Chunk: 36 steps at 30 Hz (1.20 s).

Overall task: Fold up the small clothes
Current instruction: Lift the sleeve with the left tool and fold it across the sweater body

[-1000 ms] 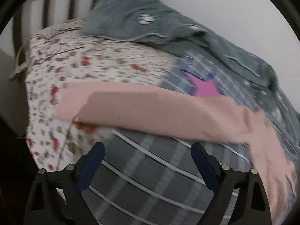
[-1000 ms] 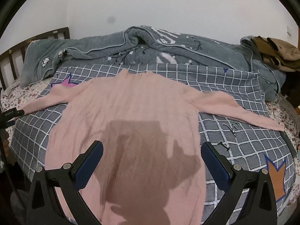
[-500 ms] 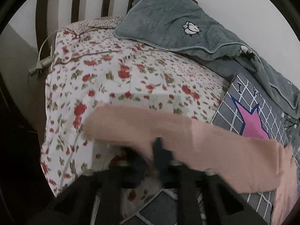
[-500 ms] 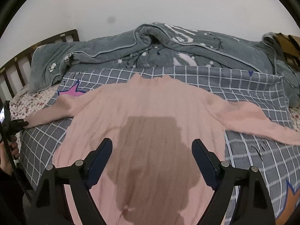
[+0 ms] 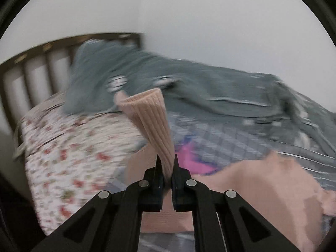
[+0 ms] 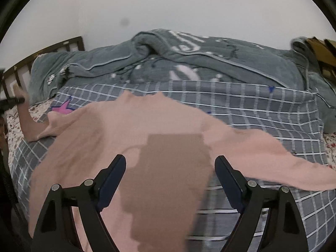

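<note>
A pink ribbed sweater (image 6: 130, 138) lies flat, front down, on a grey checked blanket (image 6: 262, 113), sleeves spread to both sides. My left gripper (image 5: 167, 161) is shut on the cuff of the left sleeve (image 5: 151, 117) and holds it lifted off the bed; the cuff stands up between the jaws. In the right wrist view that lifted sleeve (image 6: 27, 124) rises at the far left. My right gripper (image 6: 170, 166) is open and empty, hovering over the sweater's lower body. The right sleeve (image 6: 283, 159) lies flat.
A rumpled grey-green quilt (image 6: 189, 56) is piled along the back of the bed against the wall. A floral sheet (image 5: 69, 147) covers the bed's left side by the wooden headboard (image 5: 35, 67). Brown clothing (image 6: 321, 52) sits at the far right.
My left gripper has closed on the left sleeve cuff and lifted it up off the bed. My right gripper has moved down closer over the sweater, still open.
</note>
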Each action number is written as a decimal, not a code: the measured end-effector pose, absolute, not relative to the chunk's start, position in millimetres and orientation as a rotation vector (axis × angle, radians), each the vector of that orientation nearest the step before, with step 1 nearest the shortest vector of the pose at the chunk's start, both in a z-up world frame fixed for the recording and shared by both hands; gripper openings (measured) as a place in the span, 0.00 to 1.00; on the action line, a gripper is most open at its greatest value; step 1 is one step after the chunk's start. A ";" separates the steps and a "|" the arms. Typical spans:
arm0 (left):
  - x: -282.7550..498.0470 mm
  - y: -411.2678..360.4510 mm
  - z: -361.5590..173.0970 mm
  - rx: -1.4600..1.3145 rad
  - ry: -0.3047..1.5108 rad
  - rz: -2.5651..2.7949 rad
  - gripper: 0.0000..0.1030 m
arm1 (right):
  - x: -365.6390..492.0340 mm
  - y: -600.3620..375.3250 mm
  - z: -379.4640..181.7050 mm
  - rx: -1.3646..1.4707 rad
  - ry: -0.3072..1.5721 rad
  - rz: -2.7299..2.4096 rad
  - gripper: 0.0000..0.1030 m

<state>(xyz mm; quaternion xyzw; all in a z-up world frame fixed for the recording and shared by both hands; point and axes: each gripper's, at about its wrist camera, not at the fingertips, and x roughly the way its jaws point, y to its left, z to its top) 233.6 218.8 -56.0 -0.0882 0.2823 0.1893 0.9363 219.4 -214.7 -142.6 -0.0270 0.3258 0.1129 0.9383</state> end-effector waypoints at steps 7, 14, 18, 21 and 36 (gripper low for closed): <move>285.2 50.4 -46.7 -0.062 0.595 0.138 0.06 | 217.1 -287.8 -150.4 0.038 0.645 0.188 0.83; 311.9 -95.7 -93.5 0.077 0.683 -0.086 0.06 | 222.0 -341.2 -158.0 0.158 0.643 0.147 0.83; 319.1 -138.9 -127.0 0.094 0.750 -0.168 0.07 | 225.8 -347.9 -163.9 0.169 0.656 0.130 0.83; 321.8 -151.1 -151.1 0.074 0.827 -0.211 0.13 | 227.1 -347.0 -166.1 0.157 0.660 0.130 0.83; 278.3 10.1 -129.1 -0.067 0.706 0.004 0.80 | 230.2 -307.0 -170.9 0.150 0.667 0.229 0.83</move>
